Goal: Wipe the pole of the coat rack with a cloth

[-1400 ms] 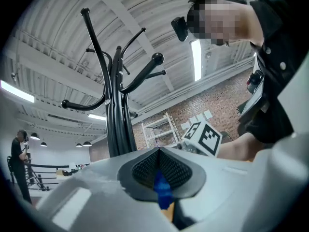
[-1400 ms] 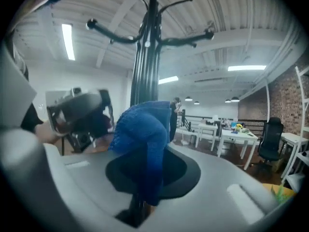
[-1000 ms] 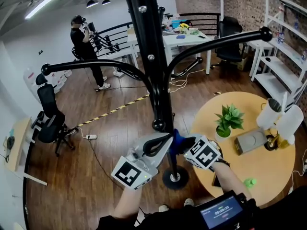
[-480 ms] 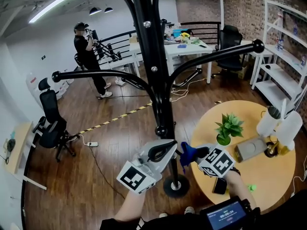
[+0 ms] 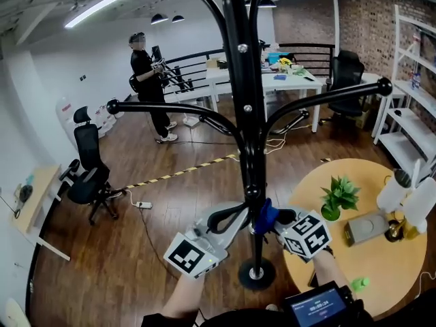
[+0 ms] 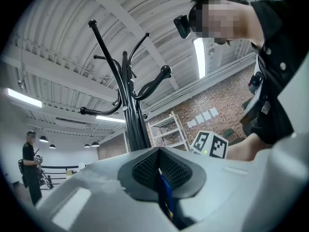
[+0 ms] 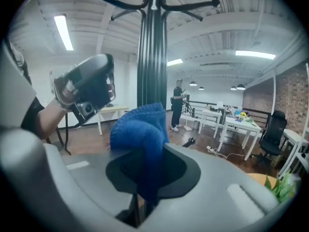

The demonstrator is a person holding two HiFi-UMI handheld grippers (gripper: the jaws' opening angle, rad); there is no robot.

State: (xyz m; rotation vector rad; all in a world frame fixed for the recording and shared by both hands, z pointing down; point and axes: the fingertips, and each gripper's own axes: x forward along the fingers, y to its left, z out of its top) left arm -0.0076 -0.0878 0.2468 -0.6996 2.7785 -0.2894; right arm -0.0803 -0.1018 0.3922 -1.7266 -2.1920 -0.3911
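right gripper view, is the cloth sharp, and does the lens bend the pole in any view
Right gripper view: cloth slightly soft, pole straight. Left gripper view: pole leans and curves, strip light blown out. Head view: floor bows at the edges.

The wooden floor (image 5: pixel 109 251) carries the coat rack (image 5: pixel 246 114) on its round base (image 5: pixel 257 275), a black office chair (image 5: pixel 88 176) and striped tape (image 5: pixel 184 172), while the round surface (image 5: pixel 381 271) (just beside that base) holds a potted plant (image 5: pixel 338 196).

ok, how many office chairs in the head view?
2. Left chair stands on the floor at mid-left; back chair is at far right, by the white desk. The rack may hide others.
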